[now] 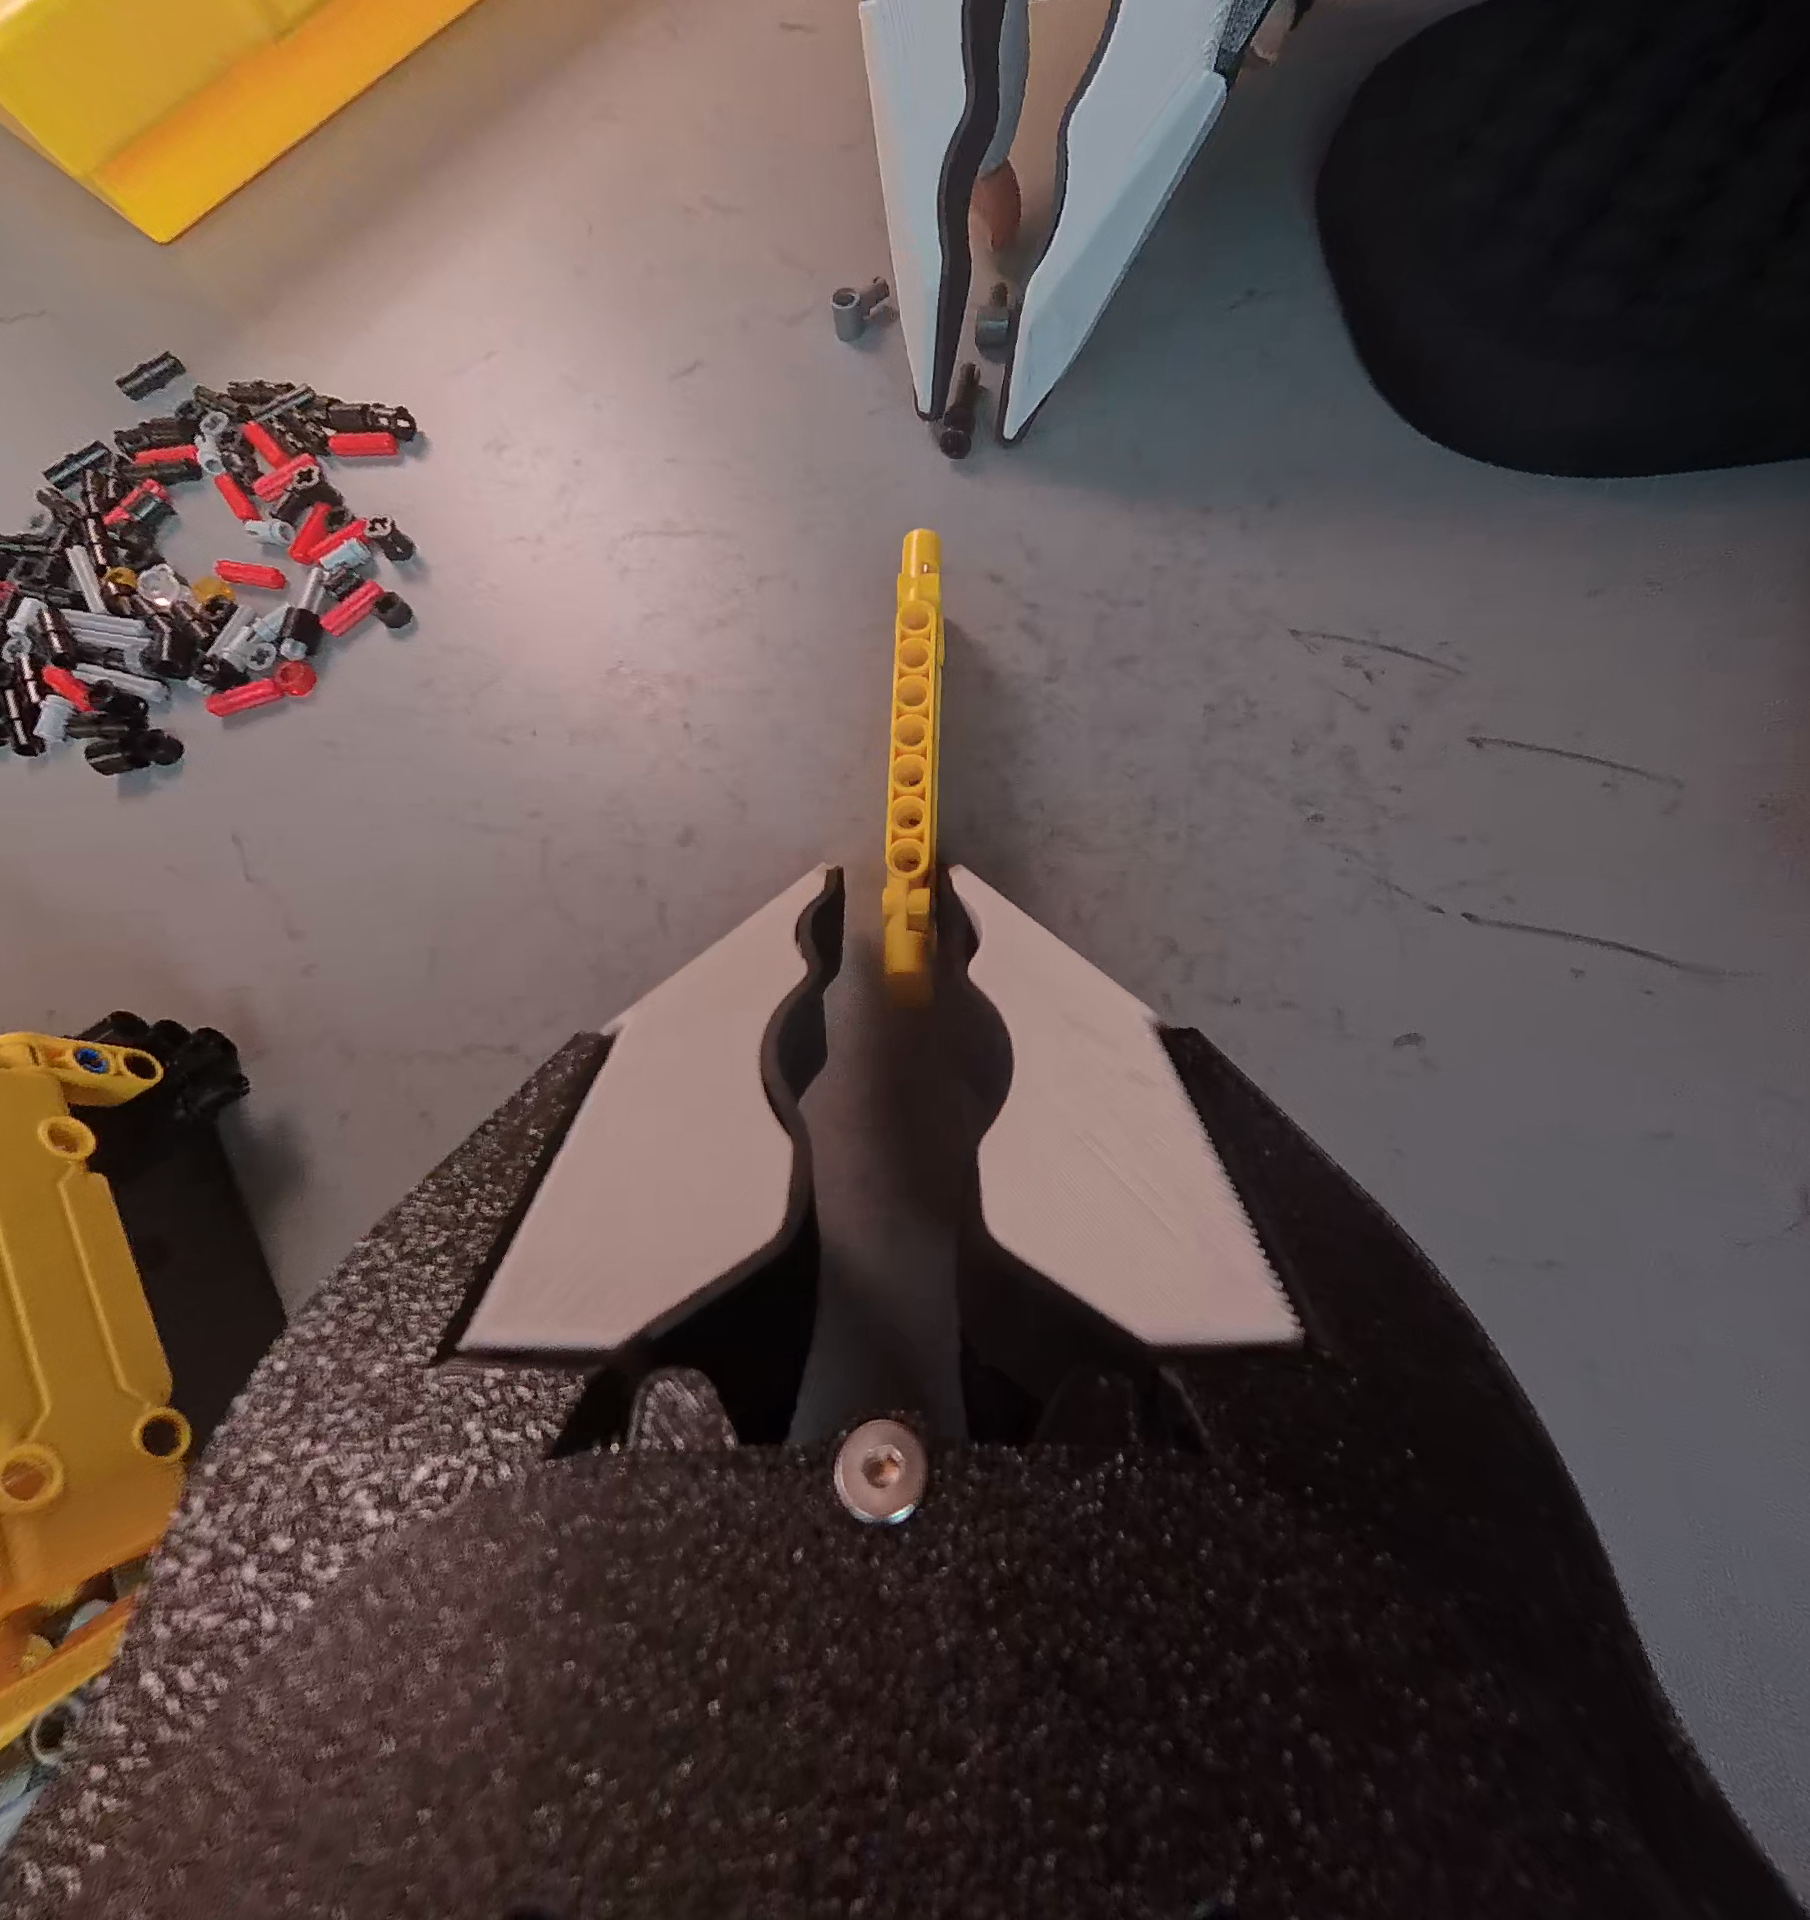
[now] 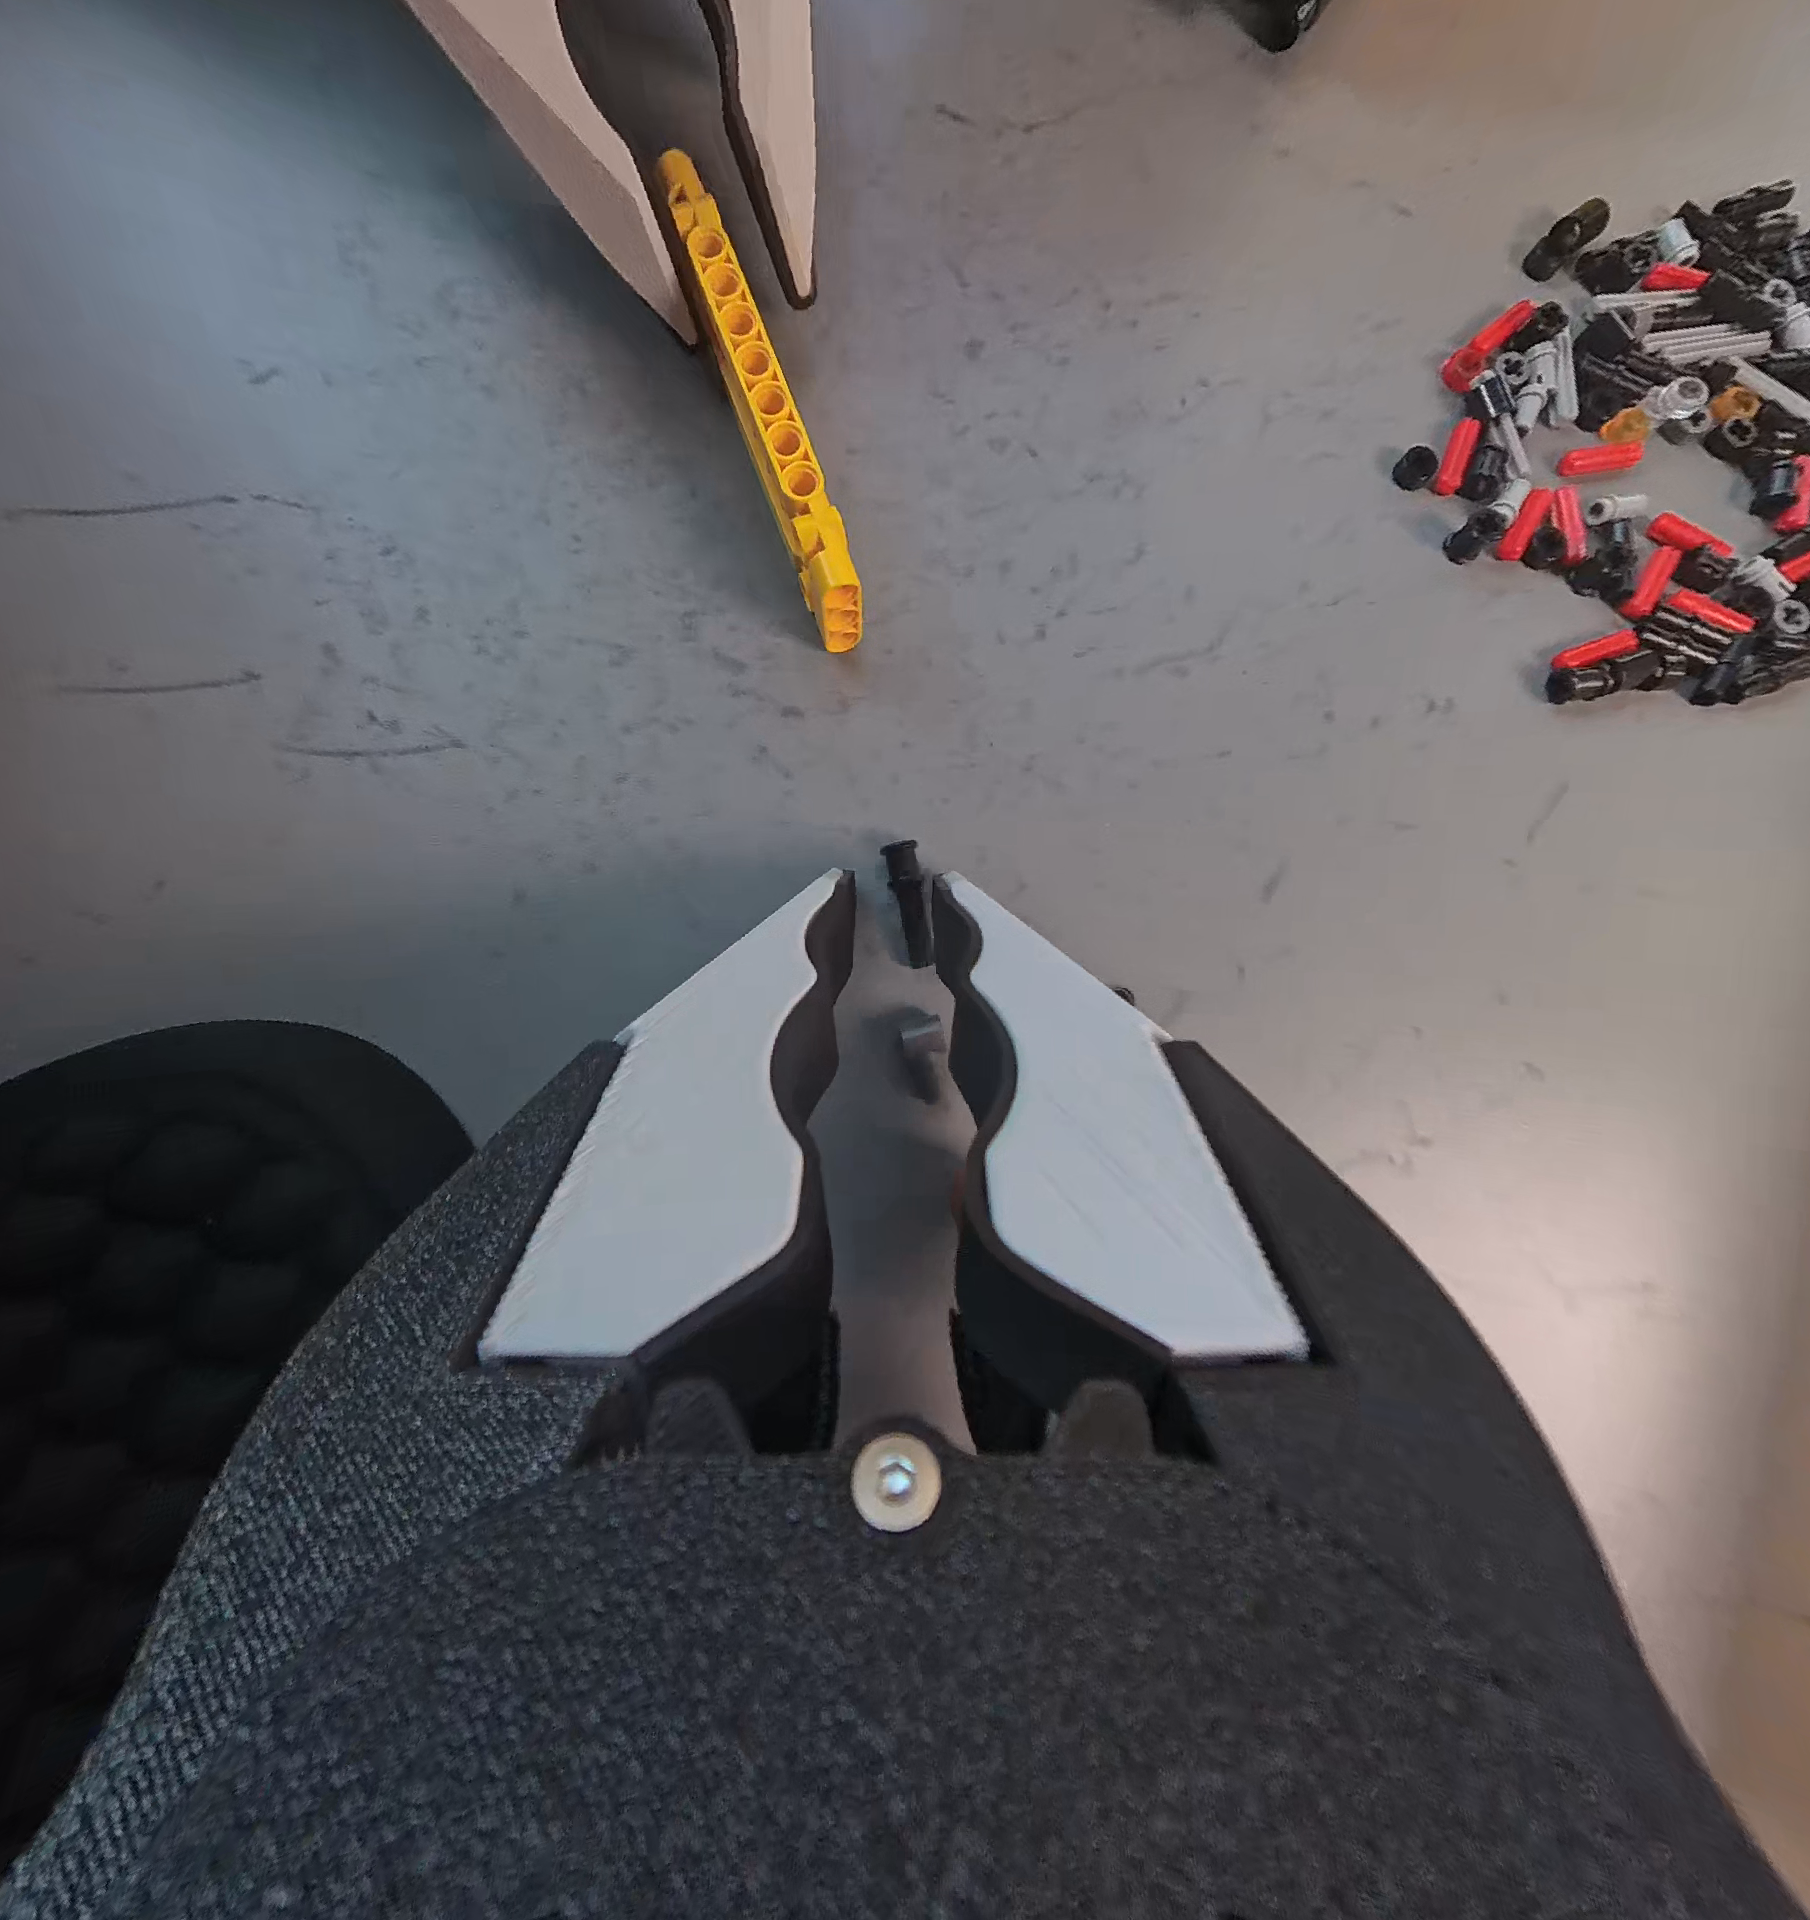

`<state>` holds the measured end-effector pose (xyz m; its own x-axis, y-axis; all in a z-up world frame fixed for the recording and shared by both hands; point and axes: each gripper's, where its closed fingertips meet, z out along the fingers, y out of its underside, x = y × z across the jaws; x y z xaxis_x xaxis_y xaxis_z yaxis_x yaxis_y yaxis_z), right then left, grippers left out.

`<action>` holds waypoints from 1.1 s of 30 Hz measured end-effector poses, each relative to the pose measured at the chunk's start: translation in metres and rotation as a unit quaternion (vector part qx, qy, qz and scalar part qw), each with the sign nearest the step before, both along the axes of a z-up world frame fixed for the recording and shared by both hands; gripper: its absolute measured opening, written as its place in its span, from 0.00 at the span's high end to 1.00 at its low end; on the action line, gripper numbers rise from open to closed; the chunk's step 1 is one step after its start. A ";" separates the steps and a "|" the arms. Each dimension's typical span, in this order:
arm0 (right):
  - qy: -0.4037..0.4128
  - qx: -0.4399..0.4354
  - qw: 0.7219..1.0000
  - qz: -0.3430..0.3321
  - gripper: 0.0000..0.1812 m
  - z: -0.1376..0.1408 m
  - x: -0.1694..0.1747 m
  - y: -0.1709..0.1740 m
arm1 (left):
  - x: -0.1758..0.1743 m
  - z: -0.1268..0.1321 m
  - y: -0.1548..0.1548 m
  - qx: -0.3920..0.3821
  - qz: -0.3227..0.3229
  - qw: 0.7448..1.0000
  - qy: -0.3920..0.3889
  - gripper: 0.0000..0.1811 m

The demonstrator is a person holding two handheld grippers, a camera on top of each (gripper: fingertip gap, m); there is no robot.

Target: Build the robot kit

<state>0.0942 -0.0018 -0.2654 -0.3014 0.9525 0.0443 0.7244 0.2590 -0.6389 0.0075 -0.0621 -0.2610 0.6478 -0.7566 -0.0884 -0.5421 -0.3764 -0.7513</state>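
Gripping one end of a yellow beam (image 1: pixel 913 769), the left tool (image 1: pixel 893 883) has its tips drawn in against the beam's near end; the beam sticks out forward past the tips, row of round holes visible along its side, far end toward the right tool (image 1: pixel 968 416); in the right wrist view the same beam (image 2: pixel 766 416) runs out from between the left tool's (image 2: pixel 745 301) tips, slanting over the grey bench (image 2: pixel 1140 675); cannot tell if the beam's free end touches the bench.

Right tool (image 2: pixel 893 883) is pinched on a small black pin (image 2: pixel 906 904), tips narrowly apart with the pin between them, its flanged head poking out past the tips; a second small grey piece (image 2: pixel 916 1049) sits deeper in the gap between the fingers, cannot tell whether it's gripped or lying on the bench below; from the left wrist view the black pin (image 1: pixel 961 410) shows at the right tool's tips, with a grey connector (image 1: pixel 859 310) on the bench just beside the tool.

A pile of small parts (image 1: pixel 174 571), black, red and grey, lies on the bench well off to the side of both tools; same pile (image 2: pixel 1670 457) in the right view; a yellow tray (image 1: pixel 153 114) sits at the far corner; a yellow and black assembly (image 1: pixel 39 1278) near the left tool's body; a dark quilted pad (image 1: pixel 1628 239) by the right tool.
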 end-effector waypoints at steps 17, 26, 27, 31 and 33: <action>-0.005 -0.003 1.000 -0.030 0.96 0.000 -0.007 0.002 | 0.000 0.001 0.000 0.081 -0.022 0.994 0.071 0.96; 0.008 -0.008 1.000 -0.028 0.96 0.000 -0.011 -0.001 | -0.002 0.000 0.000 0.104 -0.029 0.989 0.097 0.96; 0.012 -0.009 1.000 -0.027 0.96 0.001 -0.012 -0.002 | -0.002 0.000 -0.001 0.103 -0.028 0.990 0.097 0.96; 0.032 -0.020 0.999 -0.028 0.96 0.008 -0.016 -0.004 | -0.001 0.002 -0.002 0.096 -0.028 0.992 0.081 0.96; 0.045 -0.026 0.998 -0.031 0.96 0.013 -0.018 -0.003 | 0.002 0.003 -0.005 0.071 -0.029 0.996 0.051 0.96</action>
